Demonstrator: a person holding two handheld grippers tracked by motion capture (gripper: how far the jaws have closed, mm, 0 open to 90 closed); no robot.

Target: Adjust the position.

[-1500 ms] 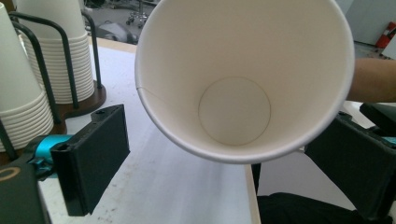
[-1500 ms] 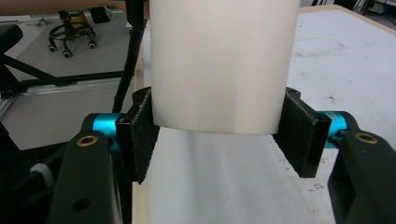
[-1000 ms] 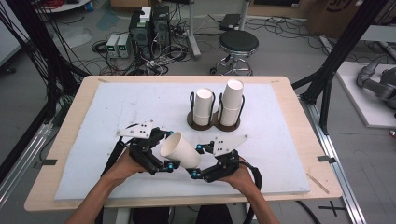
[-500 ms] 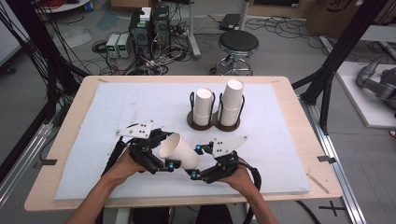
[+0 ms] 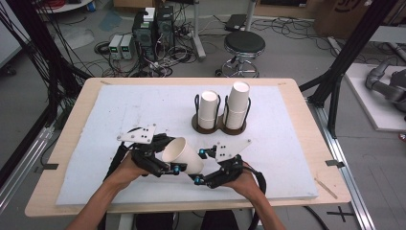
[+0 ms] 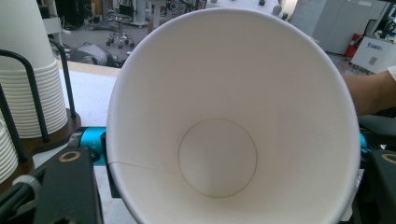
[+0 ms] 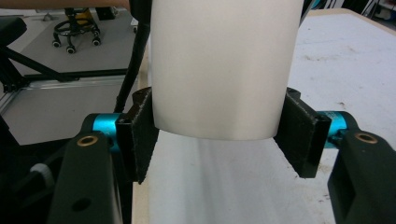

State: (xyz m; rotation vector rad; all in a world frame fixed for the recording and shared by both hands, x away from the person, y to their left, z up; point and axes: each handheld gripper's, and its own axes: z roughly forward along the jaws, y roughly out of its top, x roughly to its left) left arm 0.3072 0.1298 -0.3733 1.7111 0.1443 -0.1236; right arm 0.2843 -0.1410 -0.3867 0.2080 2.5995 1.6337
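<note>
low in the frame, our left gripper (image 5: 174, 168) has just closed on the cup (image 5: 184, 155); our right gripper (image 5: 200, 166) clamps its base.

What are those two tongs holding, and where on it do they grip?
One white paper cup, tilted above the table. The right tongs clamp its base end; the left tongs, jaws just closed, grip near its open rim.

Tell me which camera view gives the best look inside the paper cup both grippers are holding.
The left gripper view: it looks straight into the paper cup, showing its round bottom and inner wall. The right gripper view shows its outer wall and base end between black jaws. The high view shows it tilted, from outside.
</note>
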